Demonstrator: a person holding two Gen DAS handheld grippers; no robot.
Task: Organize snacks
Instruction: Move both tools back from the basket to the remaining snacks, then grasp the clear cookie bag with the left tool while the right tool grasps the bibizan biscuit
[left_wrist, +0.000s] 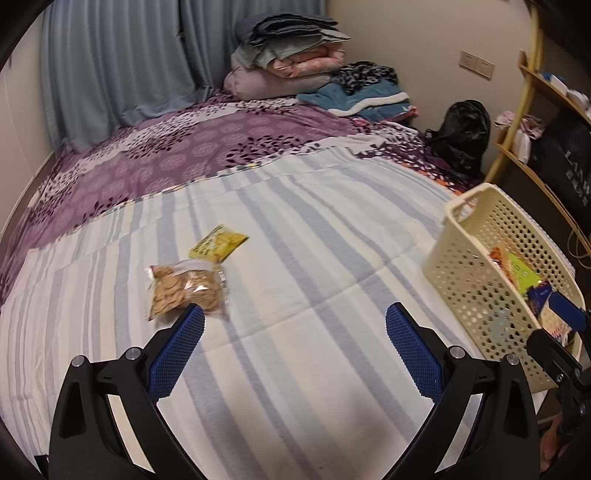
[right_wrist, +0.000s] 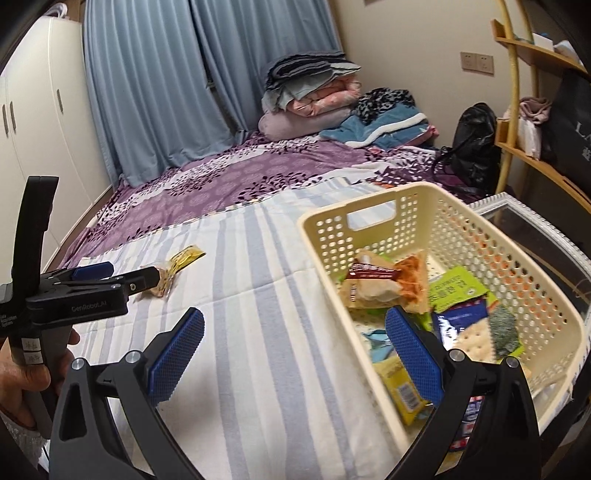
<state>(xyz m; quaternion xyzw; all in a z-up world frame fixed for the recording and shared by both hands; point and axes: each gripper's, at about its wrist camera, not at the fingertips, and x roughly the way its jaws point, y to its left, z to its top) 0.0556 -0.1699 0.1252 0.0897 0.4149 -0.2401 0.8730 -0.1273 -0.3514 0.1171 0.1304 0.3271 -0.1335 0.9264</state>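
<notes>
Grippers both wide open, nothing held. Your left gripper (left_wrist: 294, 314) hangs over striped sheet (left_wrist: 295, 240), left fingertip just beside clear cookie bag (left_wrist: 184, 290); yellow packet (left_wrist: 216, 243) touches bag's far edge. Your right gripper (right_wrist: 294, 319) straddles near wall of cream basket (right_wrist: 535, 295), right finger inside among snack packets (right_wrist: 388, 284).

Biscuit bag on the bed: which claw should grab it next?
Left. The left claw is open just short of the biscuit bag; the right claw is open over the basket rim.
</notes>
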